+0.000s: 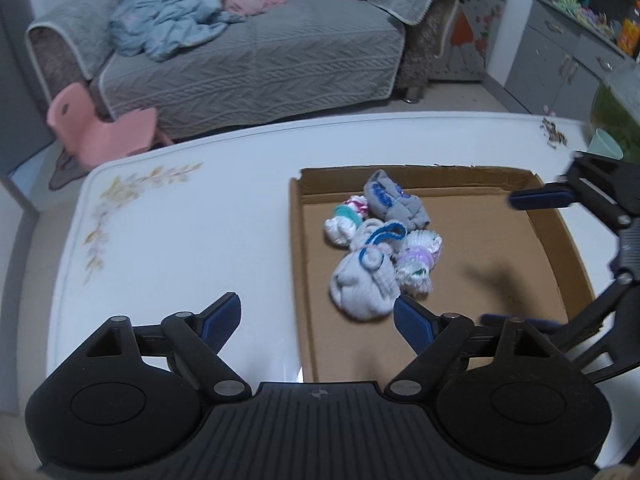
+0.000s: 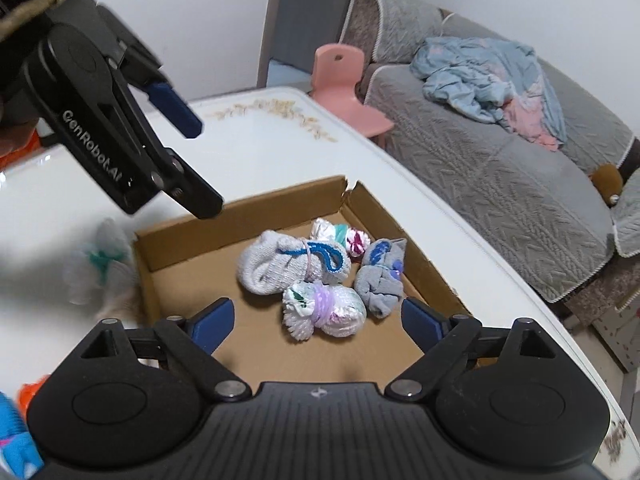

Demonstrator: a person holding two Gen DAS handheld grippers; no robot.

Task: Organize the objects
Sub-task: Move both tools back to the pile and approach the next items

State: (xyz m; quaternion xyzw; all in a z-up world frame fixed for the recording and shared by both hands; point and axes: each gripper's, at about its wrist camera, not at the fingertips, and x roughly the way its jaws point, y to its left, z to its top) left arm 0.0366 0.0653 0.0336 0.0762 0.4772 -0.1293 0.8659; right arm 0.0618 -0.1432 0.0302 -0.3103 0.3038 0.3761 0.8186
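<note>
So both grippers are hanging over a shallow cardboard box [image 1: 554, 236] on a white table [image 1: 180, 240], and neither one has hold of anything.

The left gripper [image 1: 317, 320] has its jaws spread wide with nothing between the blue pads. Just ahead of it and a bit to its right sits the pile of rolled sock bundles, all inside the box. Closest to its right fingertip is a big grey bundle with a blue cuff [image 1: 362, 284], nearly touching the pad but not gripped. Beside that there's a white one with a purple band [image 1: 416, 268]; further out, a white one with a teal band [image 1: 346, 222] and a darker grey one with blue print [image 1: 394, 204].

The right gripper [image 2: 318, 318] is wide open too, empty, pointing down into the box, with the purple-banded bundle right in front of its fingertips.

Off to its left, outside the box, there's another white and teal bundle [image 2: 100, 268] on the table, blurry.
</note>
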